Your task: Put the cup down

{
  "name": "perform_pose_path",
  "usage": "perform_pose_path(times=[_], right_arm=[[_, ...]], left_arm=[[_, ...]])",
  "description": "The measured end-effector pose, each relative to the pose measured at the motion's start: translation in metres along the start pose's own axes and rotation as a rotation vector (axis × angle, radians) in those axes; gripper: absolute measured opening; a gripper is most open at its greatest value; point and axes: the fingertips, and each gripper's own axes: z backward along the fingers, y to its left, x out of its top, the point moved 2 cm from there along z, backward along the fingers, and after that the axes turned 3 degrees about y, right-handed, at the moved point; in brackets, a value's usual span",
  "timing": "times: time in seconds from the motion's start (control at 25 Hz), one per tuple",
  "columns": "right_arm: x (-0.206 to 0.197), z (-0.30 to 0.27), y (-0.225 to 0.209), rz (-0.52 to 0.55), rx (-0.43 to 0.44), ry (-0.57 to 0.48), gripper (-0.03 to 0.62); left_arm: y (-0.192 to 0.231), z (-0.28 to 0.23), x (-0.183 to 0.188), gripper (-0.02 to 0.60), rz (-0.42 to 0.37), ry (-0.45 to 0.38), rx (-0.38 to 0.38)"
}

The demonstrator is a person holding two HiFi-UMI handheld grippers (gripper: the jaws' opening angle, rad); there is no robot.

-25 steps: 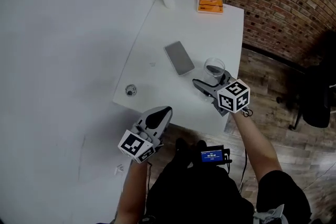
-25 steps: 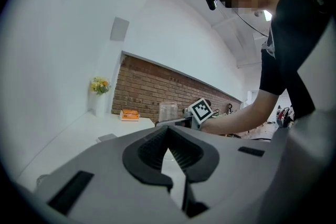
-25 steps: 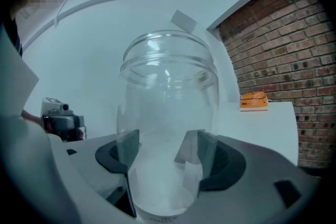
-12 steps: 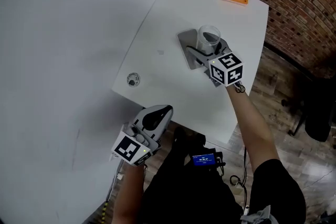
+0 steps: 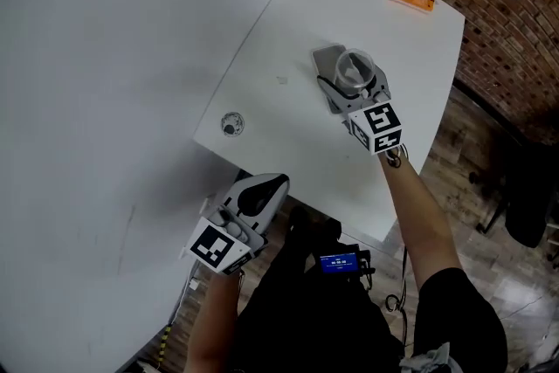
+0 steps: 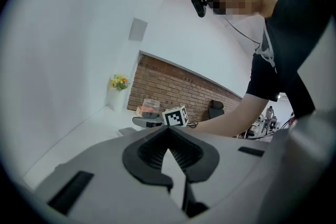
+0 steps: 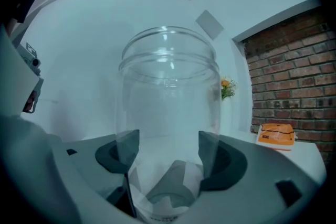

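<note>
I see the cup (image 7: 168, 113) as a clear, straight-walled tumbler with a thicker rim band, standing upright and empty apart from a bit of white label or paper showing through near its base. It's clamped low on its sides between the dark pads of the right gripper (image 7: 169, 152). From the head view the cup (image 5: 354, 70) sits over a flat grey slab (image 5: 327, 59) on the white table (image 5: 288, 135); I can't tell whether its base touches the slab.
</note>
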Motion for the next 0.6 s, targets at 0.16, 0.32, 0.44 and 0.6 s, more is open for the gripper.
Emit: perform_pose_path(times=[0.16,0.32,0.44,0.6], right_arm=[[-0.002,-0.002,0.0,-0.008,0.014,0.031,0.357],[-0.007,-0.001,0.001,0.018,0.006,0.082,0.43],[-0.008,0.007,0.0,0.009,-0.001,0.101,0.5],[-0.012,0.027,-0.007,-0.03,-0.032,0.121,0.5]], left_arm=[[0.001,0.005,0.002,0.009,-0.012,0.003,0.01],[-0.002,0.009,0.003,0.009,-0.028,0.009,0.006],[-0.005,0.011,0.003,0.009,-0.035,0.017,0.007],[-0.011,0.013,0.005,0.009,-0.039,0.012,0.001]])
